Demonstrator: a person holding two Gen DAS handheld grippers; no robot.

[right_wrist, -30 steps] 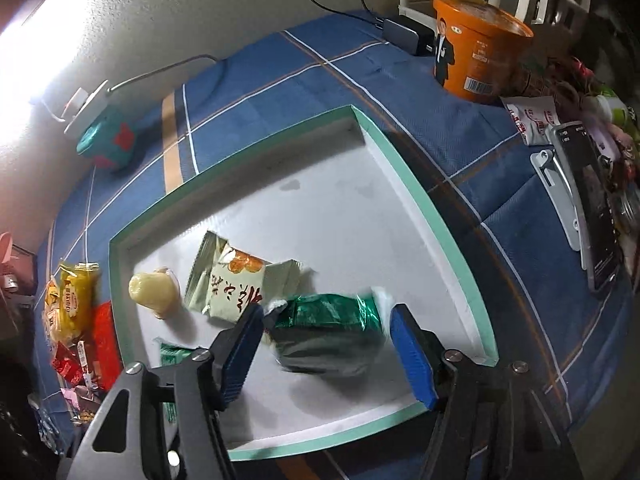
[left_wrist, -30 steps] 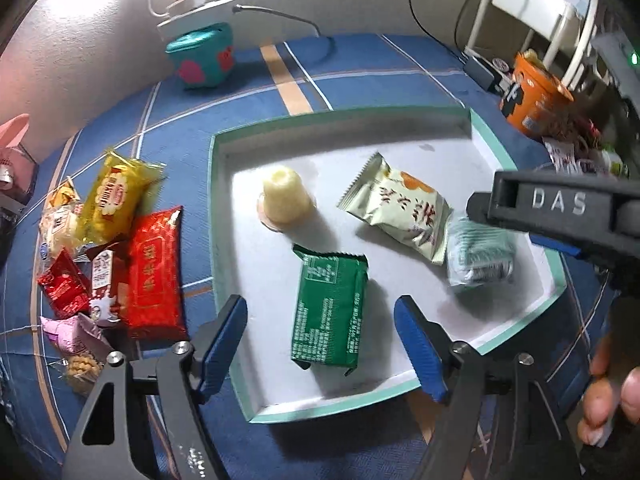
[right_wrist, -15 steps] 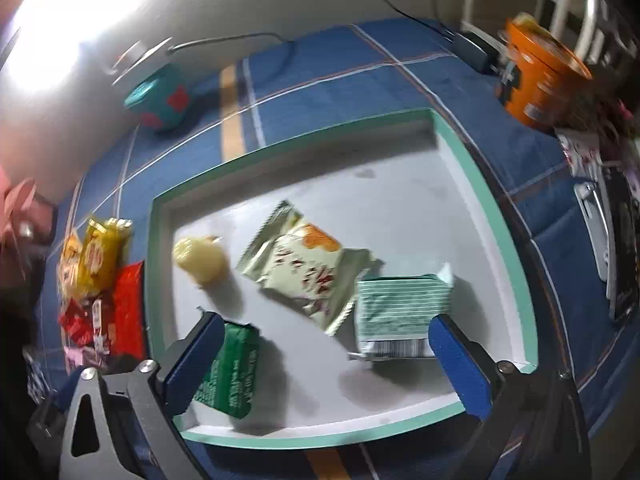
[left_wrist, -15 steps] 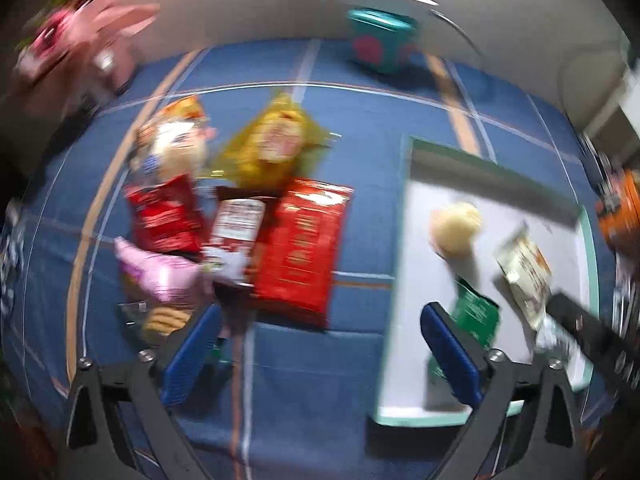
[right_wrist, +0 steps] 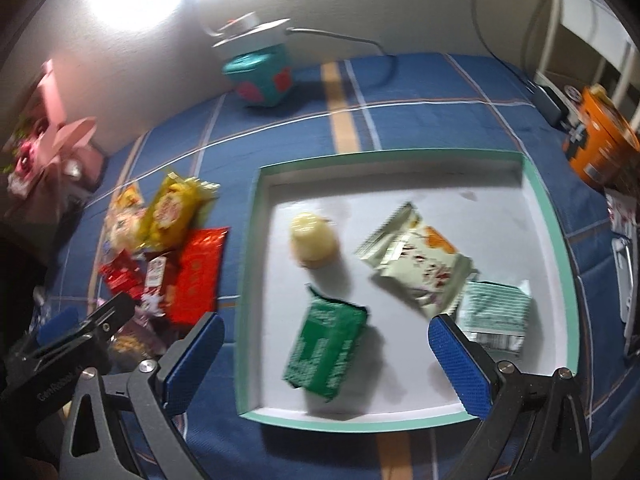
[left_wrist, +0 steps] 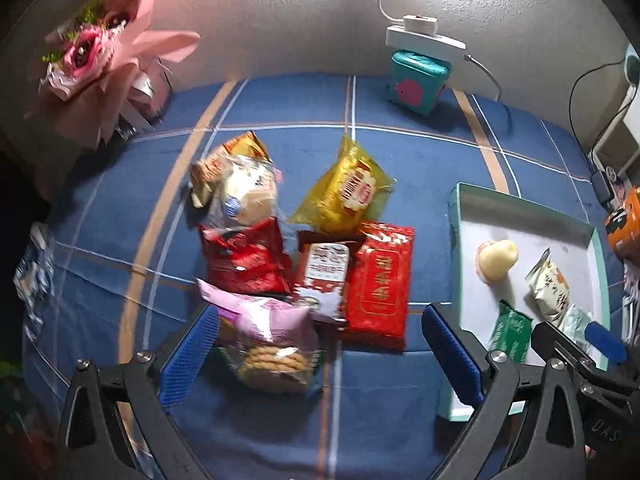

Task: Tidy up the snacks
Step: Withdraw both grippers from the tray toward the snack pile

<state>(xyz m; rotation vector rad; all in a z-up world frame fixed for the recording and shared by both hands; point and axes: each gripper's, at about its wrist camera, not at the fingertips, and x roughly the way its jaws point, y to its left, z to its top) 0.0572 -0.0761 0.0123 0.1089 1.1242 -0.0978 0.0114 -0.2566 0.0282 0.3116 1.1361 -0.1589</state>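
A: Your left gripper (left_wrist: 318, 354) is wide open, holding nothing. It hangs over the loose snack pile on the blue plaid cloth (left_wrist: 400, 152) covering the counter.

B: What's between the pads?

A: A clear pack of round cookies (left_wrist: 274, 364), with a pink packet (left_wrist: 260, 316) just behind it. The blue pads (left_wrist: 190, 360) stand apart from both.

B: Rest of the pile?

A: Large red packet (left_wrist: 378, 284), small red-and-white packet (left_wrist: 326, 276) touching its left edge, crinkled red bag (left_wrist: 246, 260), yellow packet (left_wrist: 346, 196) behind those, and a clear bread pack (left_wrist: 244, 188) at the back left. They overlap or touch.

B: Right side?

A: Your right gripper (right_wrist: 322, 360) is also spread open and empty, hovering over the near part of the white tray with the green rim (right_wrist: 400, 420).

B: Tray contents?

A: Four items. Dark green packet (right_wrist: 326, 348) sits between your pads but isn't touched. Pale jelly cup (right_wrist: 314, 244) behind it. Cream packet with orange print (right_wrist: 416, 260) in the middle; its right end overlaps a pale green striped packet (right_wrist: 496, 316) near the right wall.

B: Pile relative to tray?

A: Just beside the tray's left wall, on the cloth. Background has a teal box (right_wrist: 260, 80) at the wall, an orange cup (right_wrist: 600, 148) to the far right, and a pink bouquet (left_wrist: 100, 56) on the left.
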